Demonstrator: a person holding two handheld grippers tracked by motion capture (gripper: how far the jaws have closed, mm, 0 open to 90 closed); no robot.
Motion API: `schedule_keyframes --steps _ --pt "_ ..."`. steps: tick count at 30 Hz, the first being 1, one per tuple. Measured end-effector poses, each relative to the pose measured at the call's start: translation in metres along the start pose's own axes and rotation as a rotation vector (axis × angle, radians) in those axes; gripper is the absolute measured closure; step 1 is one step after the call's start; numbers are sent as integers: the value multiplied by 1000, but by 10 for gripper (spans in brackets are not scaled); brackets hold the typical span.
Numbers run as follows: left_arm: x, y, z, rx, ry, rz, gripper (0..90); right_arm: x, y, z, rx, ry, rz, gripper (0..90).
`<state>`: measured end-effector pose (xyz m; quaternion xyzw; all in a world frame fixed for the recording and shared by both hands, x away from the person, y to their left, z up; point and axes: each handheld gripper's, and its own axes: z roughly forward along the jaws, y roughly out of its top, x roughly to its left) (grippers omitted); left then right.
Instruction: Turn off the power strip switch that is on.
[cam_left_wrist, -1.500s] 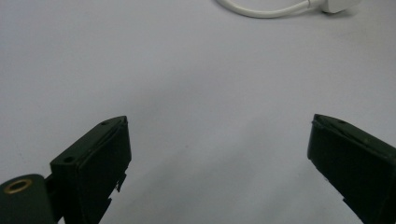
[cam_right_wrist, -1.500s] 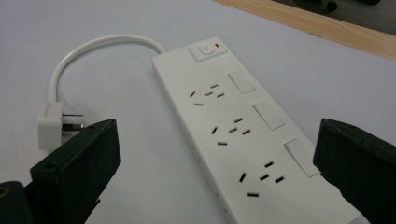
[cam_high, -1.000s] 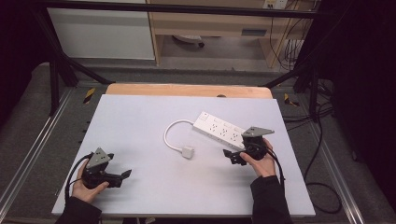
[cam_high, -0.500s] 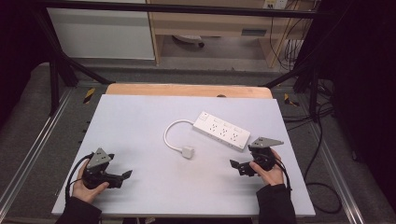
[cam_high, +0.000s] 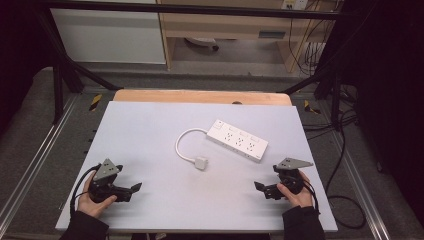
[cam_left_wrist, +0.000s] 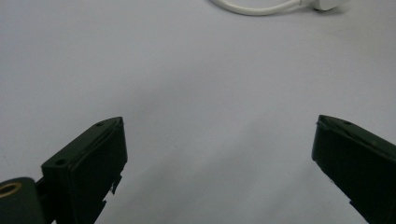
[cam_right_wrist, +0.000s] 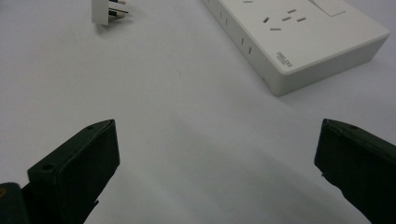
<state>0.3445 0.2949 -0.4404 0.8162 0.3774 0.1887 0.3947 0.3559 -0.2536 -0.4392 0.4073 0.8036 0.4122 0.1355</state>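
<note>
A white power strip lies slantwise in the middle of the grey table; its near end fills the top of the right gripper view. Its white cable loops left and ends in a white plug, whose prongs point toward the strip. My right gripper rests at the front right, open and empty, a little in front of the strip. At the front left my left gripper is open and empty; the cable lies far ahead of its jaws.
A wooden board edge runs along the table's far side. Metal rails flank the table on both sides, with dark cables on the floor at the right. A white cabinet stands behind.
My right gripper has pulled back from the power strip's near end toward the table's front right edge. The strip stays where it was. The left gripper has not moved.
</note>
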Motion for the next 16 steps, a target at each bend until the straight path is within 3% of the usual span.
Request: schedule_keyframes --steps 16 --pt "-1 0 1 5 -4 4 33 -6 -11 -3 8 -3 3 6"
